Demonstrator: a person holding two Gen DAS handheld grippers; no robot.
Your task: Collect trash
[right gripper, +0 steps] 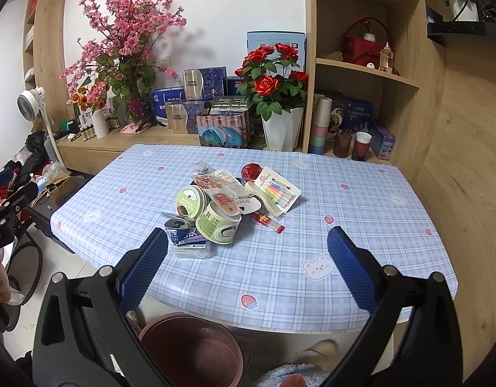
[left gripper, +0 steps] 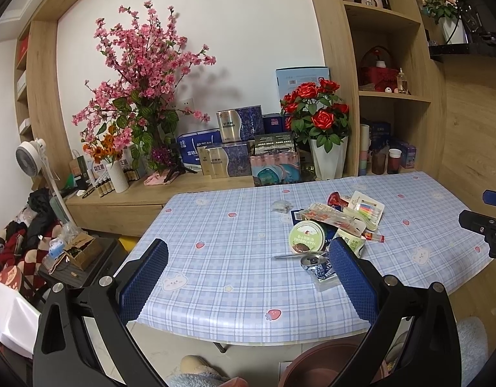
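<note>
A pile of trash lies on the blue checked table [right gripper: 344, 219]: two green yogurt cups [right gripper: 217, 222], a crushed can [right gripper: 180, 229], a candle pack [right gripper: 278, 192], a red tube [right gripper: 267, 221] and wrappers. In the left wrist view the pile [left gripper: 332, 222] lies right of centre. My left gripper [left gripper: 248, 267] is open and empty above the table's near edge, left of the pile. My right gripper [right gripper: 248, 258] is open and empty, just in front of the pile. A brown bin [right gripper: 190, 348] stands on the floor below the table edge.
A wooden sideboard [right gripper: 125, 142] behind the table holds flowers [right gripper: 125, 35], boxes and a rose pot [right gripper: 280, 122]. Shelves [right gripper: 367, 71] stand at the right. A fan [left gripper: 32, 158] and clutter are at the left. My slippered feet [right gripper: 312, 358] are below.
</note>
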